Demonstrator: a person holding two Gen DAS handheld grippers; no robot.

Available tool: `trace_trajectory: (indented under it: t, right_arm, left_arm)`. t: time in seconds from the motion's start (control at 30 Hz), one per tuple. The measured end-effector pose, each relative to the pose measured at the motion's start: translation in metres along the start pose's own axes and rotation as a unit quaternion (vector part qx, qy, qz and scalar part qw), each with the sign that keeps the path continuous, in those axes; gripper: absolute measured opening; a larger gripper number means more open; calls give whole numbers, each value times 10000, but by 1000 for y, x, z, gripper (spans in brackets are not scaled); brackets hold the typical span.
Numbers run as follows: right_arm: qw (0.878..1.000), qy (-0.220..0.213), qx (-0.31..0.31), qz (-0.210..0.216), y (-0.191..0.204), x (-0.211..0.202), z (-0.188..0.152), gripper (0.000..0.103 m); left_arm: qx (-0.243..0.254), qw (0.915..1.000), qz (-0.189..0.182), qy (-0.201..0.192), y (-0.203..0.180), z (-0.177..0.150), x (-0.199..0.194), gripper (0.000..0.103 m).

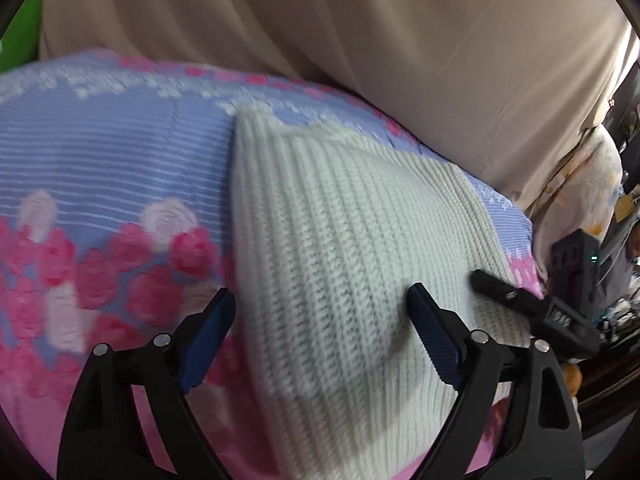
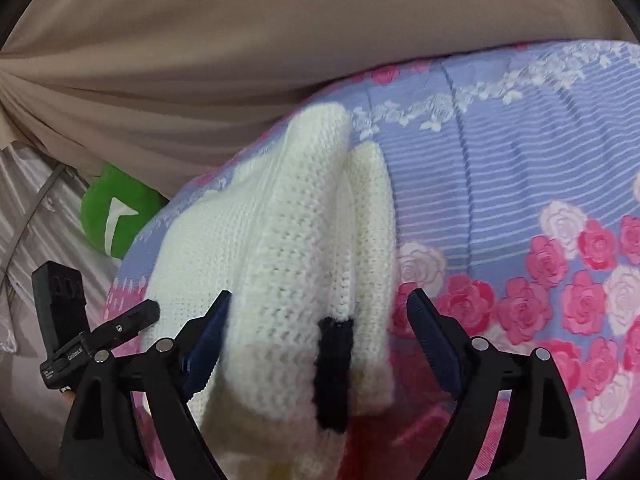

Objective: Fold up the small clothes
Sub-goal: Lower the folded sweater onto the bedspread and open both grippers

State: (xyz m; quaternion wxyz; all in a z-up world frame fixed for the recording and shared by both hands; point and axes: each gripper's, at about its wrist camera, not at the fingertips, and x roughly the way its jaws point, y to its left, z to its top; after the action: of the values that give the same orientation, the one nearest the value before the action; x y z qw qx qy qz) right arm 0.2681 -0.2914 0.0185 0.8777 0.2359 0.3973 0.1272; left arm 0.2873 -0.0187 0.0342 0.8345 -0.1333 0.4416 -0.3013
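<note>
I'm holding both tongs, left (image 1: 320, 312) and right (image 2: 320, 312), released over sweater (image 1: 360, 216) | risk: biting bedspread (image 1: 100, 160) underneath, dragging fold loose

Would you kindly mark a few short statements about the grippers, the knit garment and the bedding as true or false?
1. The white knit sweater lies on a floral bedspread. True.
2. The left gripper is shut on the sweater. False: its jaws stand wide open over the knit.
3. The right gripper is open. True.
4. The sweater carries a black trim piece. True.
5. The bedspread is plain grey. False: it is blue-striped with pink and white roses.
6. A beige curtain hangs behind the bed. True.
</note>
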Motion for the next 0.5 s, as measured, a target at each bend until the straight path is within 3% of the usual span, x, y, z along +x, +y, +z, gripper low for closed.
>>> trace_trajectory:
  t: [0.07, 0.13, 0.23, 0.3, 0.33, 0.4, 0.43, 0.47, 0.5]
  right_arm:
    - [9995, -151, -277, -31, 14, -3, 5, 45]
    - [9952, -547, -807, -17, 41, -23, 9, 41]
    - [9861, -1072, -1266, 26, 70, -48, 12, 41]
    - [9852, -1070, -1326, -174, 64, -38, 12, 42]
    - [9877, -907, -1228, -331, 53, -25, 13, 45]
    - [9911, -453, -919, -845, 21, 5, 13, 45]
    - [9943, -515, -706, -618, 10, 2, 13, 49]
    - [9962, -586, -459, -446, 5, -11, 12, 49]
    - [9952, -731, -435, -480, 9, -24, 10, 49]
  left_arm:
    - [34, 10000, 24, -68, -6, 3, 4, 60]
    - [296, 9992, 33, -280, -21, 8, -7, 49]
    - [598, 9948, -8, -830, -38, 13, -32, 48]
    - [785, 9907, 181, -1094, -43, 12, -37, 49]
    - [886, 9893, 368, -1095, -42, 12, -30, 51]
    - [1009, 9874, 994, -704, -34, 7, -1, 52]
    - [966, 9871, 1113, -628, -29, 3, 5, 54]
    - [886, 9880, 1006, -767, -26, -2, -1, 55]
    - [833, 9883, 987, -805, -28, -5, -10, 55]
